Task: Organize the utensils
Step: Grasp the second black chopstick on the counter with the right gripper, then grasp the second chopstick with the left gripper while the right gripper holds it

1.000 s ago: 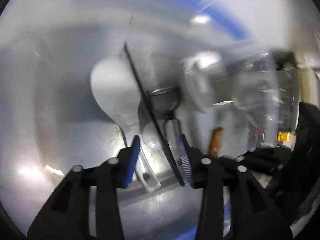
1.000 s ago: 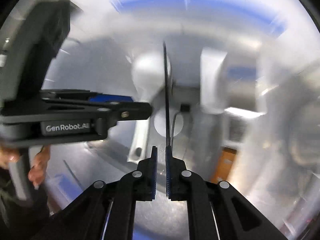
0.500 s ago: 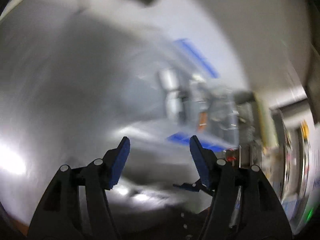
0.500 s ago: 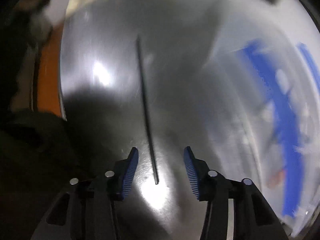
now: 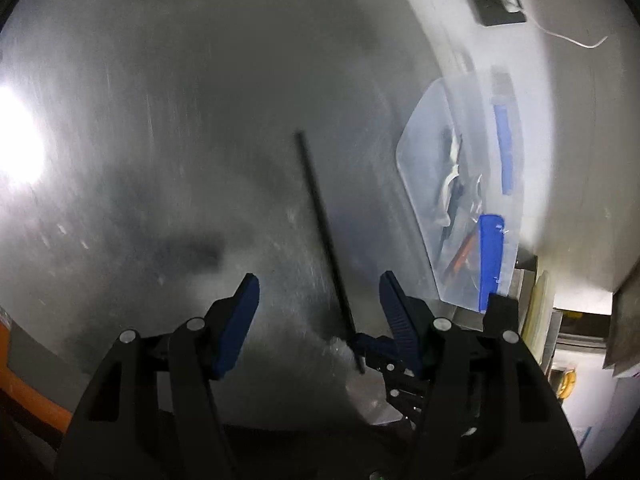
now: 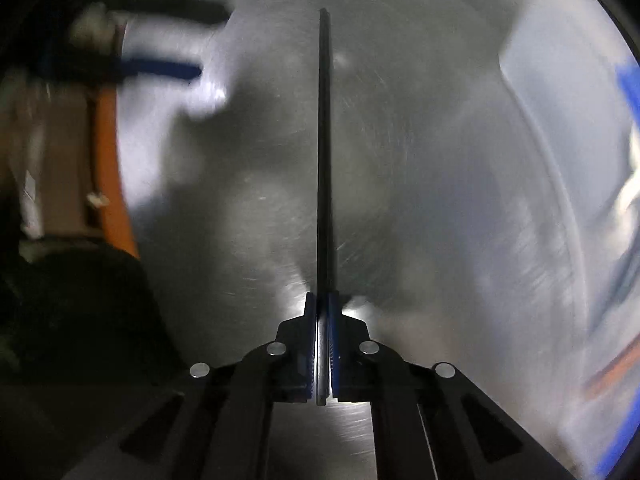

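Chopstick, thin and black (image 6: 323, 160), pinched in the right hand-held gripper (image 6: 321, 312), whose jaws have just closed on it.
It points away over the brushed steel desk (image 6: 420, 160). The left hand-held gripper (image 5: 318, 296) stands spread, holding nothing; a clear plastic utensil bin (image 5: 424, 160) sits far right.

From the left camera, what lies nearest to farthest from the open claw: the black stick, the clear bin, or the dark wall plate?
1. Black stick, lying between the left gripper's fingers.
2. Clear bin, to the right.
3. Wall plate, far upper right.
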The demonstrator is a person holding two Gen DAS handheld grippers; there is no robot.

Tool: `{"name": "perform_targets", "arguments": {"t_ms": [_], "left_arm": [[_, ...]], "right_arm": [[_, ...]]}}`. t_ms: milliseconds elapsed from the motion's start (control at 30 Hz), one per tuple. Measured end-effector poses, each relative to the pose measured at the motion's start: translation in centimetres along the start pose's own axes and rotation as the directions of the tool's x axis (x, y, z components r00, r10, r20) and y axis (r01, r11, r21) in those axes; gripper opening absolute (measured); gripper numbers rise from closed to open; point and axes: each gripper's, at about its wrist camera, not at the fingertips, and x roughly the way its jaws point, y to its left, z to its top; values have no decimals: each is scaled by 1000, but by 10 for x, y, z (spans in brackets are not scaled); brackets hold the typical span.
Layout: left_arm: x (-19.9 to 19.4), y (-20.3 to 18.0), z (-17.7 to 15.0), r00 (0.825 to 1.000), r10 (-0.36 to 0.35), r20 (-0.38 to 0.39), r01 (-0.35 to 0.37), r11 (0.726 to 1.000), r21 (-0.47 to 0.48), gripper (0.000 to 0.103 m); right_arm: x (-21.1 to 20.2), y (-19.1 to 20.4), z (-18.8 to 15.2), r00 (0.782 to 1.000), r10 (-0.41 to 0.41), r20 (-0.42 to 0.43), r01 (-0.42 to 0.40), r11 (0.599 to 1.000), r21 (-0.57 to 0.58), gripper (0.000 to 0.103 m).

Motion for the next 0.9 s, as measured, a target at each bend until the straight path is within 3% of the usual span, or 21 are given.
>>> {"name": "perform_targets", "arguments": {"t_ms": [33,100,200,333,400,500,700,900], "left_arm": [[4,0,-2,1000,-9,-10,9,1000,-8,59],[13,-1,-5,1000,-18,-24,18,1000,-15,59],[28,-8,-8,999,-11,-47,10,1000,-10,59],[41,-17,-14,996,5,-87,-3,1000,29,57],[47,-19,-18,995,42,-91,-38,998,48,32],[53,-20,-21,990,91,-106,-84,994,74,10],[59,-33,-25,989,109,-99,-96,988,125,8],[22,-64,-30,998,69,4,-68,970,235,8]], "right_arm": [[-4,-7,-2,995,103,12,-103,994,47,7],[-8,-21,-5,974,224,37,-227,969,99,7],[-15,-31,-19,901,424,90,-433,888,155,7],[-15,-30,-34,846,517,129,-533,825,187,7],[-11,-27,-36,844,521,127,-536,820,199,7],[-3,-32,-33,842,526,122,-540,815,210,7],[-4,-44,-29,839,529,126,-544,813,210,7],[-46,-27,-35,851,484,204,-515,846,138,7]]}}
